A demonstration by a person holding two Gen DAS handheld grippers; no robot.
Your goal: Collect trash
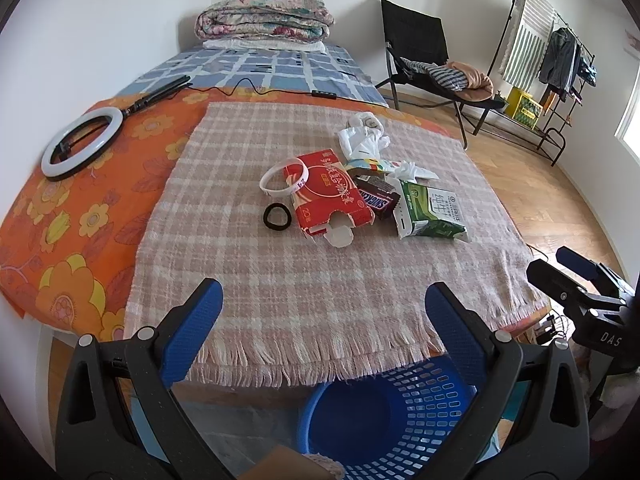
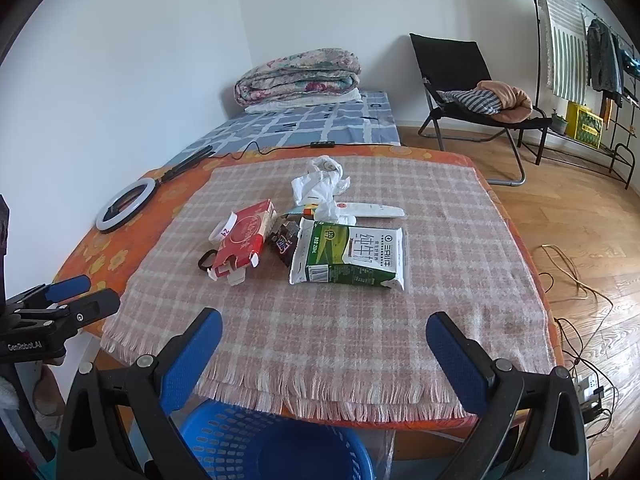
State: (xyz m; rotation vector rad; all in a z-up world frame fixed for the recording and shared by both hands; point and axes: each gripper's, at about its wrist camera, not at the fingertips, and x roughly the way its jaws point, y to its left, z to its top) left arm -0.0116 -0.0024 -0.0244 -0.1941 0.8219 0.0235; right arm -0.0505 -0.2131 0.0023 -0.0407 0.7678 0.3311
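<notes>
Both the left gripper [image 1: 322, 304] and right gripper [image 2: 322, 334] are spread empty at the near table edge; the milk carton [image 2: 350, 256], long axis left-right, lies ahead of the right gripper.

Trash is lying clustered mid-cloth. A red carton [image 1: 330, 194], flattened, end flap torn open, is lying flat at the left of the cluster. A Snickers wrapper [image 1: 379, 199] is wedged between it and a green-and-white milk carton [image 2: 352, 256], which is crushed and lying on its side. Crumpled white tissue [image 2: 320, 182] is piled behind them. A blue perforated basket [image 1: 396, 420], upright, is sitting below the table's near edge.
</notes>
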